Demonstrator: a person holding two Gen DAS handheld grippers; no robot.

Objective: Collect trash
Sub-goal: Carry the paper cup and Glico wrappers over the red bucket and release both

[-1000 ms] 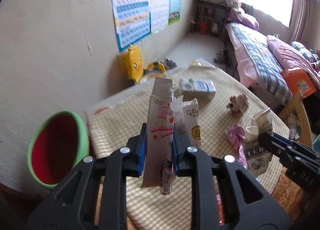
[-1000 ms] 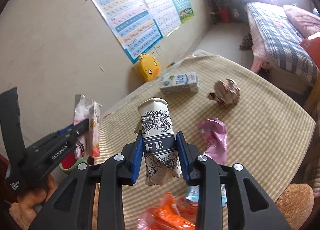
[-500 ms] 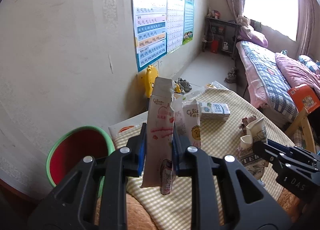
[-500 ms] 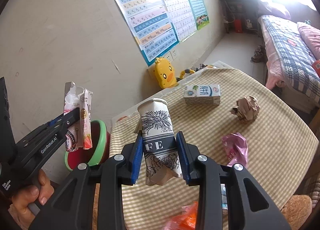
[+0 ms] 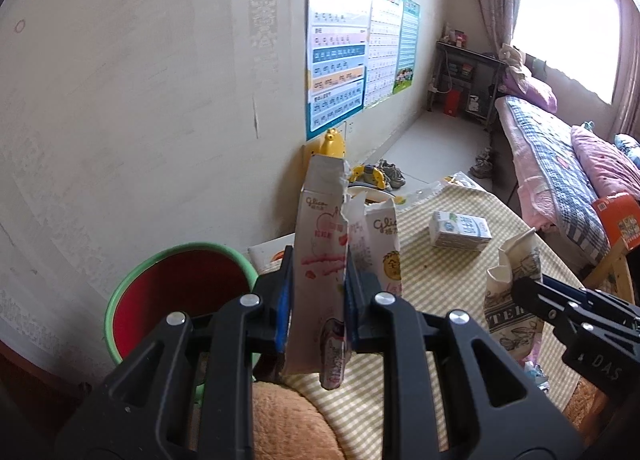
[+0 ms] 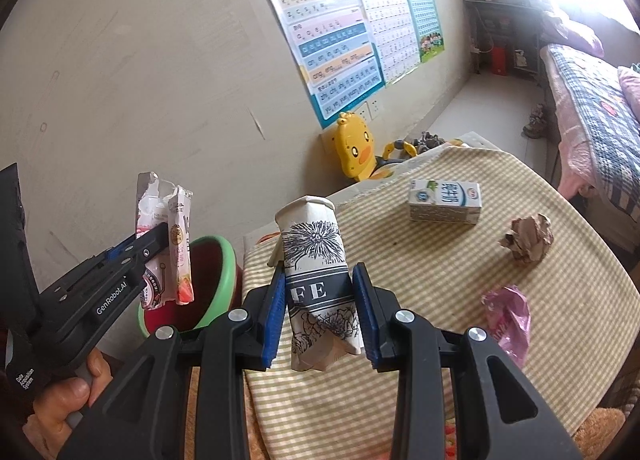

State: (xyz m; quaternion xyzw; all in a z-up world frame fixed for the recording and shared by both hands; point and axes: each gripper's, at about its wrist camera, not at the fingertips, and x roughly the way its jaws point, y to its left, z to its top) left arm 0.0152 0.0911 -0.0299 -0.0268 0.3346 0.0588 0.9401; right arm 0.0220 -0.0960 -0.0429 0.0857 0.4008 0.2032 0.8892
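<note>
My left gripper [image 5: 318, 296] is shut on two torn snack wrappers [image 5: 322, 244], held upright above the table's near-left corner. The right wrist view shows the same left gripper [image 6: 154, 244] and wrappers [image 6: 172, 256] hanging over the rim of a red bin with a green rim [image 6: 208, 280], also seen in the left wrist view [image 5: 176, 292]. My right gripper [image 6: 320, 300] is shut on a crushed paper coffee cup [image 6: 316, 256], which appears at the right of the left wrist view [image 5: 512, 300]. On the checked tablecloth [image 6: 460, 268] lie a milk carton [image 6: 444, 200], a crumpled brown paper ball [image 6: 528, 238] and a pink plastic wrapper [image 6: 508, 312].
A wall with learning posters [image 6: 340, 40] stands behind the bin. A yellow duck toy [image 6: 354, 150] sits on the floor past the table. A bed [image 5: 560, 164] runs along the right. A person's hand [image 6: 68, 392] grips the left tool. A brown plush cushion [image 5: 288, 424] lies below the table edge.
Both grippers have swung left and risen a little with their loads. The bin has come closer under the left gripper, and the wrappers now hang at its rim.
</note>
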